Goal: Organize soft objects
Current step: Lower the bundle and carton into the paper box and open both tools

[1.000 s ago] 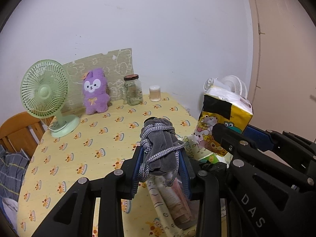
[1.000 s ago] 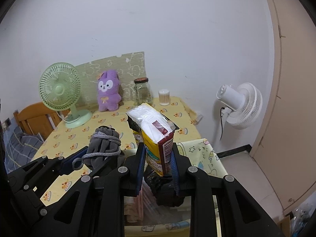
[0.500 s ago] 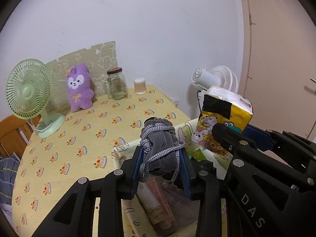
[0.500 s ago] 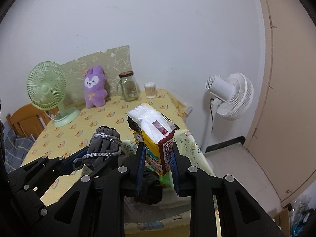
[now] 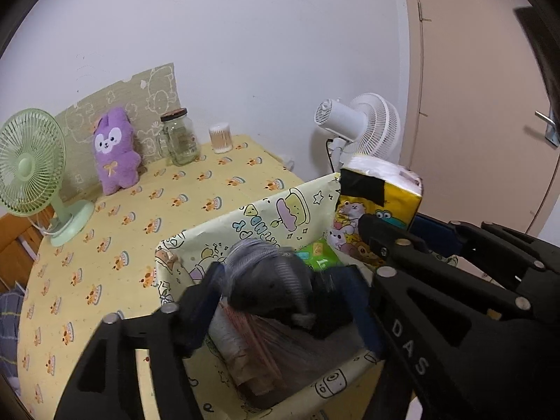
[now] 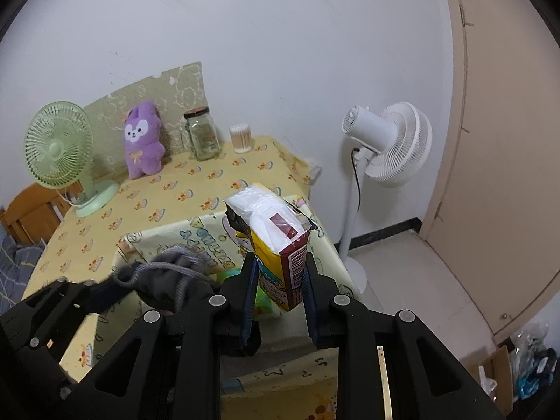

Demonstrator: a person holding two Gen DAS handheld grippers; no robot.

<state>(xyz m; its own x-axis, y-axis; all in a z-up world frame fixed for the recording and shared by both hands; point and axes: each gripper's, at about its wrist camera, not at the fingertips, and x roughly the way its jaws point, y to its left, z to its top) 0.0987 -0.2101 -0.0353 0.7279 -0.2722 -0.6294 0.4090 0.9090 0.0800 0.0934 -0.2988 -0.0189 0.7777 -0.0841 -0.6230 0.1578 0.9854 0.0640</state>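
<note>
The left tool (image 5: 280, 301) is seen with its jaws opening, and the grey drawstring pouch (image 5: 269, 280) is caught between them, blurred, no longer pressed by the pads. The pouch is placed directly over the mouth of the patterned storage box (image 5: 280, 217), which is set at the near edge of the worktop (image 5: 147, 210). Rolled and folded soft items and a green packet (image 5: 320, 257) are already held inside the box.

The right tool (image 6: 278, 287) is kept clenched on the yellow tissue pack (image 6: 276, 241), which is held upright with its long axis running up from the jaws and its open white end at the top. The pack is located above the right-hand part of the box, just beside the pouch, with the box rim below and ahead of it.

The coming move is judged to turn on this: the box opening lies straight beneath both tools, so only a downward release is called for. The left hand is judged nearer to completing its drop; the tissue pack is not yet let go, and its upright length is likely to need tilting if it is to be laid flat among the contents.

A purple plush (image 5: 113, 150), a glass jar (image 5: 180, 136) and a green fan (image 5: 31, 171) are left at the back of the worktop, well apart from the box.
</note>
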